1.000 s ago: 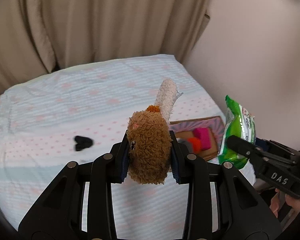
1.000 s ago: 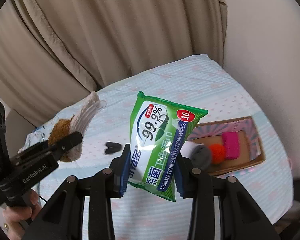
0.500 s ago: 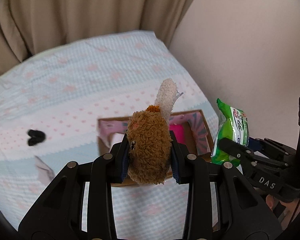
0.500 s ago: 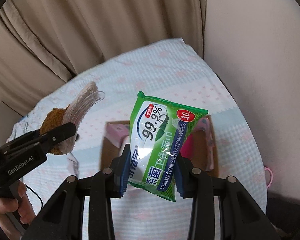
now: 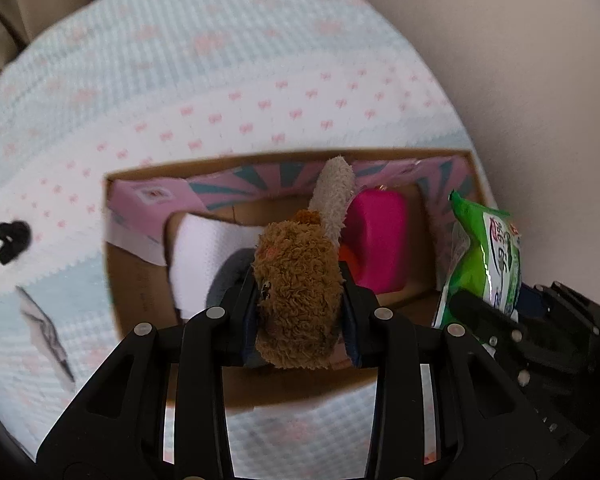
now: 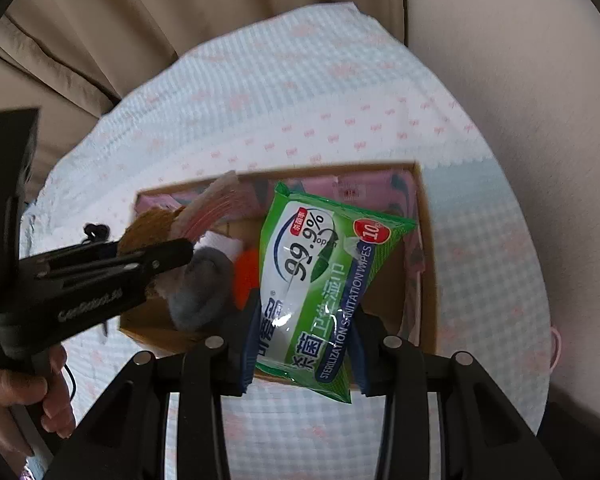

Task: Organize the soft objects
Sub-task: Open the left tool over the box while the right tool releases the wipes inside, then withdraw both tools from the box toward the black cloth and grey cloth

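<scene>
1. The left gripper [image 5: 300,312] has its jaws clamped on the brown plush toy [image 5: 298,280], poised over the cardboard box [image 5: 140,280] for dropping in.
2. The right gripper [image 6: 304,344] clamps the green wipes pack [image 6: 324,280] above the box's right half, likely bound for the same box.

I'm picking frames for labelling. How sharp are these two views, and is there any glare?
Left wrist: bedspread and cardboard box smeared, plush toy crisp. Right wrist: wipes pack sharp, glare low on its film, left gripper blurred.
</scene>
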Demonstrator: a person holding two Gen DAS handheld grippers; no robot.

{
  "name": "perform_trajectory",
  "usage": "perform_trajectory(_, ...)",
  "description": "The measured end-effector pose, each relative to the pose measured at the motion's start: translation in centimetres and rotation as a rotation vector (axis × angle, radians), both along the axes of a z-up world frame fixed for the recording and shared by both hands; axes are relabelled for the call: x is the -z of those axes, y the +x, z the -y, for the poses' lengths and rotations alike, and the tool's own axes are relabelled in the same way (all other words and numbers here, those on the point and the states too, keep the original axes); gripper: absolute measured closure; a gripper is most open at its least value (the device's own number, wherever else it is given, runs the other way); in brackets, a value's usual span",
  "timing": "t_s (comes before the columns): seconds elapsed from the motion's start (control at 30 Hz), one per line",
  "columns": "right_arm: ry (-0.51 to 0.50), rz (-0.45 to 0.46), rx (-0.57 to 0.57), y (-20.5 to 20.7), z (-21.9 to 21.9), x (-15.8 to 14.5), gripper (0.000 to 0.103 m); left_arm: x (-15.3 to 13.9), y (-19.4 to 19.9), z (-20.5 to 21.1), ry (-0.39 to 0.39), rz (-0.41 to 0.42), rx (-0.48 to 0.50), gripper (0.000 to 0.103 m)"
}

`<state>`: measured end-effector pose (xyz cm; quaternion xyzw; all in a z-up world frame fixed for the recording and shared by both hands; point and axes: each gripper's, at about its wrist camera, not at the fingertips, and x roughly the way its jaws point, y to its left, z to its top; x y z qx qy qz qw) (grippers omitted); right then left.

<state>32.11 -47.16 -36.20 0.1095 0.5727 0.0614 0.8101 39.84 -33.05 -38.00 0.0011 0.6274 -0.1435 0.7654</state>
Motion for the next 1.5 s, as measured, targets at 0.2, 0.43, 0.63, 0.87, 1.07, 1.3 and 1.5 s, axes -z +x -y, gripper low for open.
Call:
perform_trajectory(0.2,0.010,-0.041,-0.010,-0.1,-0.3,2.4,0.068,0.8,-0.1,0.7,-0.006,0.020,0.056,0.068)
perform_trajectory(0.43,0.006,-0.009,-0.051,-0.2,-1.4,2.5,0.001,-1.0,-0.2,1.3,0.044,0.111,0.103,0.000)
perform_trajectory(0.63,0.032,0.026,-0.038,-0.8,-1.2,2.4,0.000,-1.3,-0.1,0.2,0.053,0.103,0.071,0.000)
perform_trajectory(0.87,0.036,0.091,-0.040,-1.5,-1.5,0.7,0.000,-3.4,-1.3,-0.9,0.024,0.122,0.029,0.000)
perform_trajectory(1.07,0.017,0.130,-0.054,-2.6,-2.1,-1.6,0.000,-6.2,-2.7,-2.0,0.020,0.160,0.013,0.000)
perform_trajectory(1.3,-0.055,0.194,-0.053,-4.5,-3.6,-6.3,0.000,-11.6,-5.4,-4.9,-0.058,0.225,-0.050,0.000)
perform_trajectory(1.5,-0.090,0.258,-0.006,-7.0,-5.4,-11.1,0.000,-16.3,-8.6,-8.6,-0.087,0.305,-0.070,0.000)
